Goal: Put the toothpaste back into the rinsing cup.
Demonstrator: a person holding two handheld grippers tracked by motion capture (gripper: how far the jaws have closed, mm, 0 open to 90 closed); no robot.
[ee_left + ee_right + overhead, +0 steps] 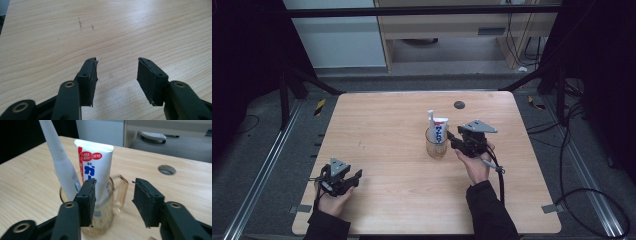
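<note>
1. While my right claw (454, 141) sits just beside the glass mug (436, 143), its jaws stand spread with nothing pinched; the mug's handle (121, 192) lies ahead, between them.
2. The mug stands right of the table's (377, 150) middle, toward the far edge, holding a toothpaste tube (96, 170) and a white toothbrush (61, 165) upright.
3. My left claw (117, 72) rests spread and empty near the near-left corner.
4. I'd back the right claw straight off without clipping the handle, lest the mug tip.
</note>
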